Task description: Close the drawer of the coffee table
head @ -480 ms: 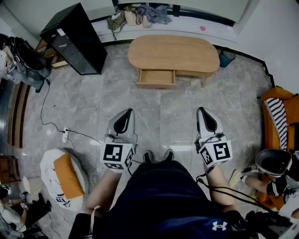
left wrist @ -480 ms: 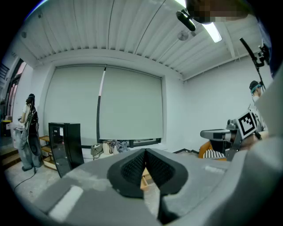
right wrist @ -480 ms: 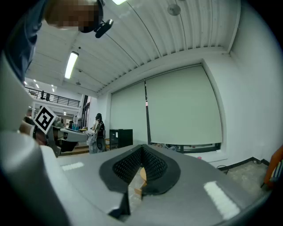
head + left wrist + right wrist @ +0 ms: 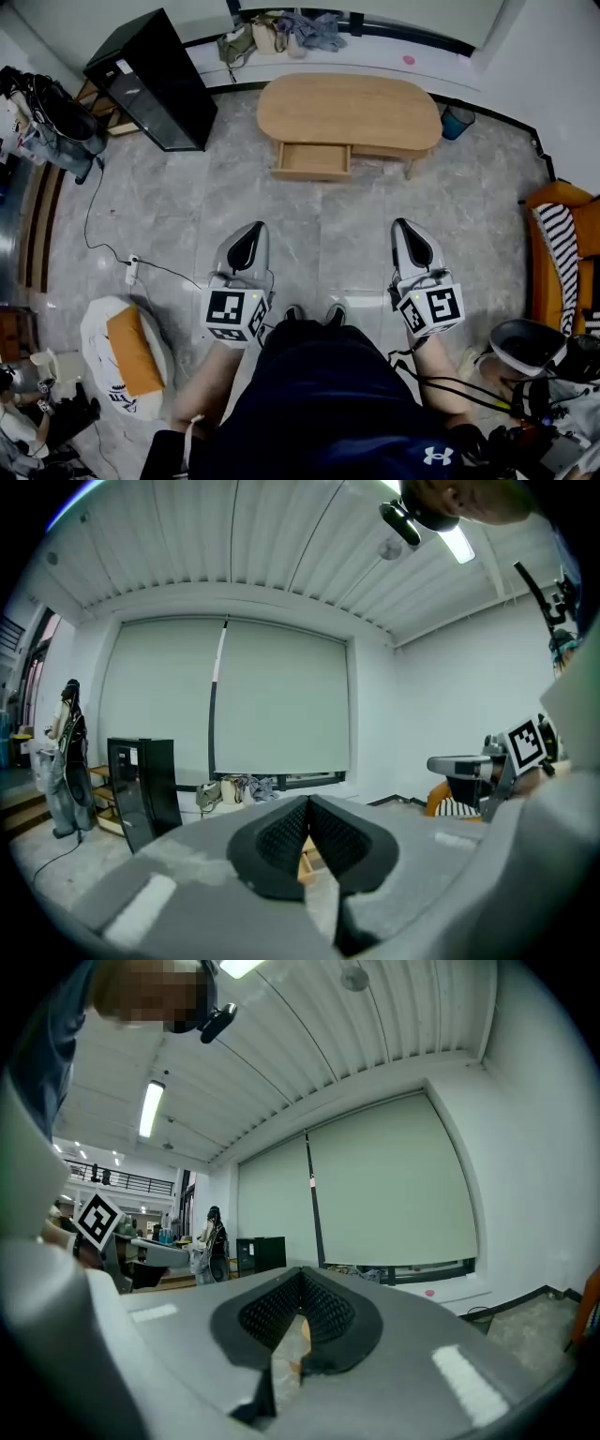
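A white Under Armour logo (image 4: 438, 456) is noted on the person's dark garment (image 4: 328, 403). The white label (image 4: 123, 64) on the black cabinet (image 4: 159, 94) is too small to be read.

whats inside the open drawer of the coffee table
The pulled-out part of the drawer shows only its bare wooden bottom. Whatever sits further back under the coffee table top is covered.

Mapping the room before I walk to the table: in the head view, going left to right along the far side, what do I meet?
In order: black cabinet → coffee table → blue bin.
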### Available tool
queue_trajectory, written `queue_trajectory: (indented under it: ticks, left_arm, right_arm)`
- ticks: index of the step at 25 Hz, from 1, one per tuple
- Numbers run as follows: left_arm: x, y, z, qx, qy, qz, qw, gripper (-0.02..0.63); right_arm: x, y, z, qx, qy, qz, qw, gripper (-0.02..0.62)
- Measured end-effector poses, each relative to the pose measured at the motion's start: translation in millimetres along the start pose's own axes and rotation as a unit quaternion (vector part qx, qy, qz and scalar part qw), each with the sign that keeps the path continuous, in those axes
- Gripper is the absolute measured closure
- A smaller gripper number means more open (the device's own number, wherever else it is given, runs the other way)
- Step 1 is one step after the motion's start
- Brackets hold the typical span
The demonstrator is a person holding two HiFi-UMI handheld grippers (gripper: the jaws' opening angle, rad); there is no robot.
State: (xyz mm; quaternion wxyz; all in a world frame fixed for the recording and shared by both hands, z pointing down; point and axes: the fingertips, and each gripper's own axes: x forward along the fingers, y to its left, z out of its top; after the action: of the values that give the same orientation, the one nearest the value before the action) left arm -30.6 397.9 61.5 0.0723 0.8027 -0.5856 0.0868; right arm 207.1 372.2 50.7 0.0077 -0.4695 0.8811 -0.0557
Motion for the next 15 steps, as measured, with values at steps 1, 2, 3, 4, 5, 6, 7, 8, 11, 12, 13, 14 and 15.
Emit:
queue_trajectory:
  ticks: [1,2,3,4,5,6,7,8,11,12,13,14,15]
  left_arm:
    - [1,-2,-1,-0.001,0.001,0.003,1.0,0.603]
    - [1,-5,-3,-0.002,0.002,0.006,1.0,0.604]
    - [1,-7,-5,-0.004,0.003,0.009,1.0,0.603]
    - [1,-9,-7,-0.005,0.005,0.011,0.9999,0.603]
    - [0,-10,-10,-0.006,0.007,0.013,0.9999,0.604]
    - [-1,-10,-13,-0.007,0.01,0.016,0.9998,0.603]
    - [-1,-9,-17,-0.008,0.014,0.018,0.9997,0.603]
    - [-2,-7,-20,-0.009,0.017,0.021,0.9996,0.603]
    - [2,5,-29,-0.016,0.027,0.027,0.9992,0.603]
    - [5,10,-31,-0.019,0.029,0.028,0.999,0.603]
    - [10,16,-33,-0.022,0.031,0.027,0.9989,0.603]
    - [16,22,-34,-0.025,0.034,0.025,0.9988,0.603]
    - [23,27,-35,-0.027,0.037,0.023,0.9987,0.603]
  right_arm:
    - [0,-3,-1,0.001,0.0,0.002,1.0,0.594]
    - [0,-7,-3,0.002,0.002,0.003,1.0,0.594]
    - [0,-10,-4,0.004,0.004,0.004,1.0,0.594]
    - [0,-13,-6,0.005,0.007,0.004,1.0,0.594]
    - [0,-15,-9,0.007,0.01,0.004,1.0,0.594]
    - [1,-17,-12,0.008,0.013,0.004,1.0,0.594]
    - [2,-19,-15,0.01,0.016,0.003,1.0,0.594]
    - [3,-20,-19,0.012,0.02,0.002,1.0,0.594]
    - [9,-22,-28,0.019,0.03,-0.002,0.999,0.594]
    - [14,-23,-31,0.019,0.034,-0.003,0.999,0.594]
    - [20,-24,-33,0.02,0.038,-0.005,0.999,0.594]
    - [27,-25,-36,0.021,0.043,-0.007,0.999,0.594]
    - [34,-26,-38,0.023,0.048,-0.01,0.999,0.594]
